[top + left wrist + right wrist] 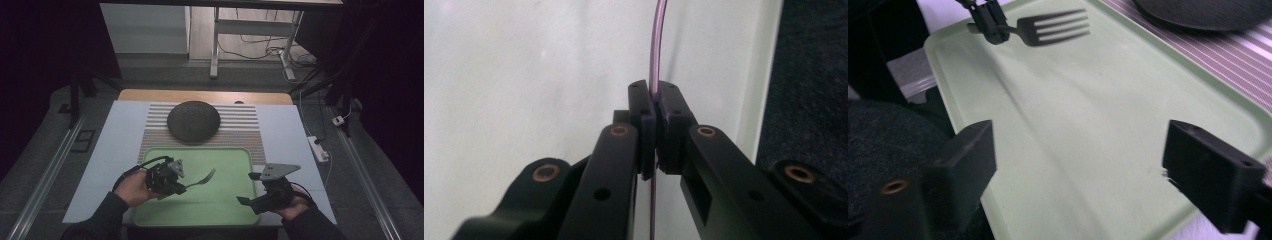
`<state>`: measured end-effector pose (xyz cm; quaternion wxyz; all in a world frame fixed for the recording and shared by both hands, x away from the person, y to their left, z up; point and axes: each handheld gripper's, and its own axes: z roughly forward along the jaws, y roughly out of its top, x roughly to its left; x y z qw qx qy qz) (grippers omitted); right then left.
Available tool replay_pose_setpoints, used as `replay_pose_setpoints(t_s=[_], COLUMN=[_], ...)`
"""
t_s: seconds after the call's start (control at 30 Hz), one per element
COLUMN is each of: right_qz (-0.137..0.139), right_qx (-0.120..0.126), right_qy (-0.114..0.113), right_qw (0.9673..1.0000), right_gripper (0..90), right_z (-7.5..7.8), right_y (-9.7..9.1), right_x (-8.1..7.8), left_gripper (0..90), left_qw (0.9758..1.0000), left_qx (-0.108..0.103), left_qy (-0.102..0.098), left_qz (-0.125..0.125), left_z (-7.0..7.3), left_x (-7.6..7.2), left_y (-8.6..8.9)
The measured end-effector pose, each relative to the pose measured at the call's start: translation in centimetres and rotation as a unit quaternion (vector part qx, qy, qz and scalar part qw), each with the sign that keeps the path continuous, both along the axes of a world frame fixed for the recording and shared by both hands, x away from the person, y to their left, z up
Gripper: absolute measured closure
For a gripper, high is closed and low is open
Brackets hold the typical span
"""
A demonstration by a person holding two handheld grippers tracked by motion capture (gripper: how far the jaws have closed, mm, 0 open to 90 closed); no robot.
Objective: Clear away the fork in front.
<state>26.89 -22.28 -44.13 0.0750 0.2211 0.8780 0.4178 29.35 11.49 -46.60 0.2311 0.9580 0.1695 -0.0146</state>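
While the left gripper (181,186) holds a fork (202,178) by its handle, the high view shows the fork raised a little over the green tray (220,205), with the prongs pointing toward the dark plate (193,121) on the striped mat (245,131). The right gripper (250,188) is at the right edge of the tray, jaws wide and empty.

In the left gripper view the jaws are pressed together on the thin handle of the fork (657,45), which rises straight up between them.

In the right gripper view the two jaws stand far apart over the bare tray (1058,140), and the fork (1053,30) is seen farther off in the other gripper.

I judge that the fork is now carried by the left hand alone. The next move probably needs a steady grip and a careful lowering to the plate or the tray.
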Motion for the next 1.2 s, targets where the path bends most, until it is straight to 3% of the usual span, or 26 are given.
replay_pose_setpoints(t_s=[0.17, 0.27, 0.37, 0.47, 0.7, 0.77, 0.93, 1.07, 1.1, 1.2], right_qz=[-0.045, -0.056, -0.077, -0.096, -0.121, -0.126, -0.134, -0.128, -0.125, -0.119], right_qx=[-0.016, -0.014, -0.011, -0.008, -0.007, -0.012, -0.012, -0.014, -0.017, -0.026], right_qy=[0.004, 0.005, -0.003, -0.012, -0.013, -0.014, -0.006, -0.001, -0.001, -0.002], right_qw=[0.9989, 0.9983, 0.9970, 0.9953, 0.9926, 0.9919, 0.9909, 0.9917, 0.9920, 0.9926], right_gripper=[3.8, 0.1, 0.0, 0.0, 0.0, 0.0, 0.0, 0.0, 0.0, 0.0], right_z=[-0.8, -0.9, -1.0, -1.0, -1.2, -1.2, -1.2, -1.2, -1.2, -1.2], right_y=[-1.3, -1.8, -2.5, -3.2, -4.5, -4.8, -5.3, -5.4, -5.3, -5.1], right_x=[-1.1, -1.3, -1.7, -2.0, -2.8, -3.0, -3.4, -3.5, -3.6, -3.7], left_gripper=[86.4, 86.4, 86.4, 86.4, 86.4, 86.4, 86.2, 86.2, 86.2, 86.1], left_qw=[0.9988, 0.9968, 0.9932, 0.9874, 0.9707, 0.9638, 0.9432, 0.9297, 0.9270, 0.9217], left_qx=[0.004, -0.003, -0.011, -0.020, -0.035, -0.037, -0.036, -0.021, -0.017, -0.002], left_qy=[0.009, 0.015, 0.021, 0.027, 0.043, 0.049, 0.077, 0.103, 0.107, 0.118], left_qz=[0.048, 0.078, 0.114, 0.154, 0.234, 0.259, 0.321, 0.353, 0.359, 0.370], left_z=[0.0, 0.1, 0.1, 0.0, -0.1, -0.4, -1.3, -2.3, -2.6, -3.2], left_x=[-0.1, -0.3, -0.6, -0.8, -1.5, -1.6, -1.5, -1.2, -1.1, -0.9], left_y=[0.5, 1.1, 2.0, 3.0, 4.9, 5.4, 6.3, 6.6, 6.7, 6.7])
